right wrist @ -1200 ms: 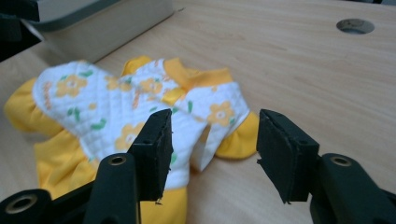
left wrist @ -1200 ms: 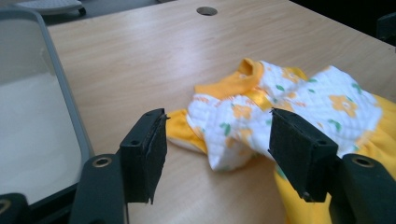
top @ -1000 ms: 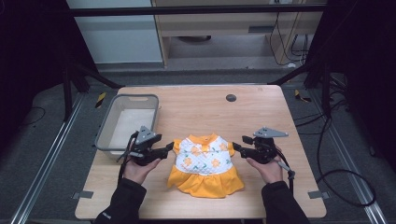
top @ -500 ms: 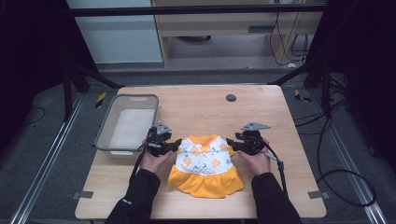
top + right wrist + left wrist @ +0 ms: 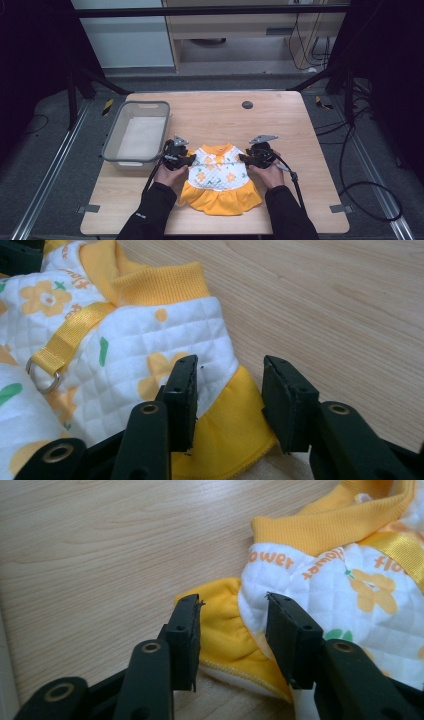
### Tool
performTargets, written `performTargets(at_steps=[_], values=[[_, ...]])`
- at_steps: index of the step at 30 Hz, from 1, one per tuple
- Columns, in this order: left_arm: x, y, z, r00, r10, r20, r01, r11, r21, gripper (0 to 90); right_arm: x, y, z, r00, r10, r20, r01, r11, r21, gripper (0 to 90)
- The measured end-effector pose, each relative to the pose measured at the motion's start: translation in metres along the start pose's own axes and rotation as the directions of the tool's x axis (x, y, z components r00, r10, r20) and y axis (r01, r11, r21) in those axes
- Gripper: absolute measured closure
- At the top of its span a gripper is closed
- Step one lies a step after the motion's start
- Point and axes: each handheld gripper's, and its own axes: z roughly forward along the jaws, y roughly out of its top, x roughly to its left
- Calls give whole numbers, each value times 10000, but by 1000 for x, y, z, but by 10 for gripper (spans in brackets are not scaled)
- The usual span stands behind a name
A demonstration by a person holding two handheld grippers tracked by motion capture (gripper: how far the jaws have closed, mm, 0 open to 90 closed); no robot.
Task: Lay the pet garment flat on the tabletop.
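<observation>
Dress (image 5: 220, 175): soft, light, limp quilted fabric; best gripped at the yellow sleeve cuffs. Left tool (image 5: 232, 630) and right tool (image 5: 227, 395) gape apart, straddling each cuff.

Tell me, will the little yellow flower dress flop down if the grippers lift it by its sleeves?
Probably yes: the dress is soft quilted cloth with a gathered skirt, so it should sag and hang. It looks light. Both sleeves sit between open jaws, so it likely won't slip once pinched.
</observation>
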Motion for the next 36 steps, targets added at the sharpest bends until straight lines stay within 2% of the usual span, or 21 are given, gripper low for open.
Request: performTargets(at_steps=[2,7,10,14,16,19,22,24,27,29,30,31,32,34,36], values=[[-2,0,1,10000,83,29,-83,10000,34,609,2,0,0,10000,13,-11,-13,10000,72,644],[-3,0,2,9999,66,156,-67,10000,30,721,6,2,0,9995,151,-272,-143,9995,288,803],[-4,1,2,9997,-24,231,21,9999,104,802,6,3,0,9994,113,-316,-104,9995,301,832],[-4,2,-1,9997,-23,224,19,9998,183,832,8,3,-3,9996,18,-295,-9,9995,305,841],[-4,3,-6,9997,-58,218,59,10000,-64,837,9,4,-7,9997,-58,-250,61,9999,144,842],[-6,9,-19,9998,18,203,-5,9979,-650,840,12,9,-18,9994,-217,-254,207,9990,-387,843],[-6,20,-34,9996,196,184,-173,9930,-1170,841,15,19,-33,9990,-400,-203,374,9925,-1164,843],[-7,32,-44,9994,324,93,-305,9865,-1610,841,18,27,-42,9984,-562,19,557,9831,-1746,842],[-10,50,-56,9989,429,-203,-464,9712,-2337,840,20,42,-53,9939,-808,756,979,9609,-2590,842],[-10,61,-60,9971,385,-662,-552,9603,-2735,825,19,51,-56,9881,-853,1281,1207,9457,-3019,831],[-10,65,-60,9952,348,-919,-602,9549,-2906,797,18,55,-57,9861,-818,1446,1236,9428,-3097,814],[-8,68,-59,9933,335,-1105,-656,9515,-3006,683,17,59,-56,9849,-760,1553,1207,9455,-3023,768],[-7,70,-59,9916,271,-1268,-644,9515,-3007,587,17,61,-56,9833,-707,1680,1182,9488,-2928,727],[-3,70,-64,9935,137,-1129,-472,9527,-3004,559,17,62,-56,9794,-747,1878,1266,9511,-2819,668],[-1,67,-67,9955,29,-952,-315,9532,-3006,523,16,59,-58,9798,-731,1860,1250,9503,-2851,639]])
